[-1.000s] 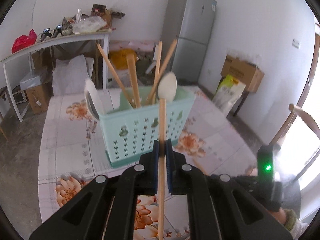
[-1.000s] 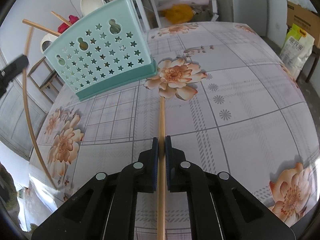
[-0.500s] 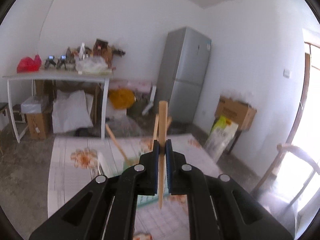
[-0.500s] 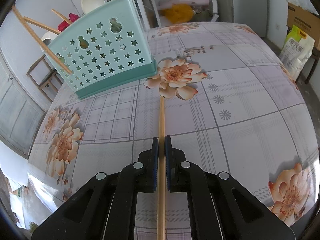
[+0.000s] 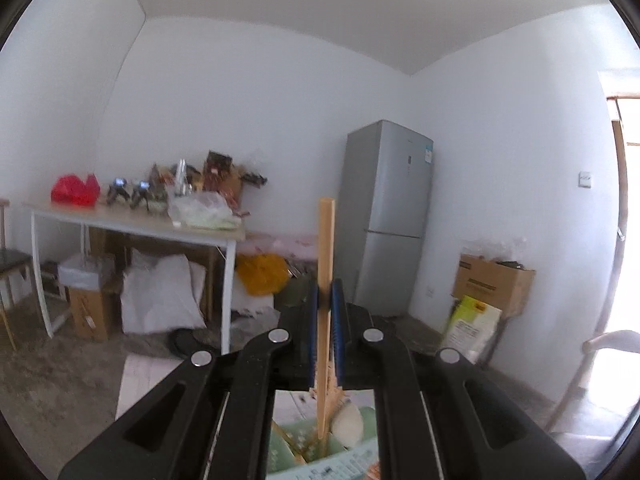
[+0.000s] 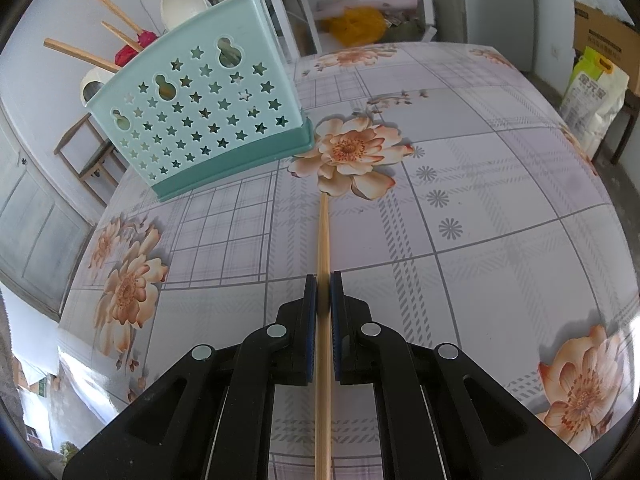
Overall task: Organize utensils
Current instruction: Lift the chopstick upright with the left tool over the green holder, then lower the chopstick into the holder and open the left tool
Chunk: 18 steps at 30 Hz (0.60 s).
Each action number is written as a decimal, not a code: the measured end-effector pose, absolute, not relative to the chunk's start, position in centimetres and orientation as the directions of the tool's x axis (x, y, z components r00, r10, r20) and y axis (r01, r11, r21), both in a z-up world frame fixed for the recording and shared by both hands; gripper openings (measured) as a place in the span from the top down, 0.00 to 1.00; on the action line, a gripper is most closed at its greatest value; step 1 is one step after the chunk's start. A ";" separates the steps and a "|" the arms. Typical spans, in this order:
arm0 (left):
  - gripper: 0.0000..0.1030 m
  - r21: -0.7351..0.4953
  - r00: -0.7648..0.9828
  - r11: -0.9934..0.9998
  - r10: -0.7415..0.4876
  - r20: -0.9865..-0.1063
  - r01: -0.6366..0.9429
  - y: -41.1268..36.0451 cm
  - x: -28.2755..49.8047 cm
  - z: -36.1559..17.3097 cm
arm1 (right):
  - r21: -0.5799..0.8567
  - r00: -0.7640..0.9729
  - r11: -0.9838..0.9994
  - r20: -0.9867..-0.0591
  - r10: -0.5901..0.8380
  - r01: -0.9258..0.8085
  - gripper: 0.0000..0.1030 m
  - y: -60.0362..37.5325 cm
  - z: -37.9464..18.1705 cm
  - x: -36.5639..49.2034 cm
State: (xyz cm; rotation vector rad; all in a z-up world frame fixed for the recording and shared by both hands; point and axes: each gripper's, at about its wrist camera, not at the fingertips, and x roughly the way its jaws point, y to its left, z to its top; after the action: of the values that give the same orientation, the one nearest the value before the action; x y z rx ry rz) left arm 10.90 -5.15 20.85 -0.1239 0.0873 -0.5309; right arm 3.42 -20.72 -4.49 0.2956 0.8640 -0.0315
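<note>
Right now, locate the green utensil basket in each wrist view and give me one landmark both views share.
Left wrist: the green utensil basket sits at the bottom centre, only its top showing between the gripper arms, under the held stick.
Right wrist: it stands upper left on the flowered tablecloth, its star-pierced wall facing the camera.
Shared landmark: the grey refrigerator, right of centre in the left view, at the top right edge in the right view.

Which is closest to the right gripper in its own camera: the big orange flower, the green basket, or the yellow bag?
1. Big orange flower, straight ahead on the tablecloth.
2. Green basket, ahead to the left.
3. Yellow bag, on the floor beyond the table.
</note>
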 end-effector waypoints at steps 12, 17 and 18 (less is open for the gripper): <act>0.92 -0.176 0.827 0.871 -0.491 -0.273 0.459 -7.0 15.4 13.0 | 0.251 0.645 0.959 -0.757 0.110 0.132 0.95 -20.8 -4.5 3.5; 0.70 -0.170 0.824 0.865 -0.502 -0.263 0.473 -6.4 14.1 12.6 | 0.245 0.626 0.965 -0.768 0.132 0.097 0.90 -20.5 -4.2 4.0; 0.68 -0.171 0.825 0.865 -0.501 -0.261 0.471 -6.2 13.8 12.6 | 0.241 0.624 0.966 -0.770 0.132 0.093 0.88 -20.4 -4.2 4.1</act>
State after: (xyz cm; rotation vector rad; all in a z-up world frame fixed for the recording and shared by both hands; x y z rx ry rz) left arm 13.79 -6.24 12.59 -0.1004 0.3043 -0.5175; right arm 4.08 -20.35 -4.19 0.2692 0.8998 0.0228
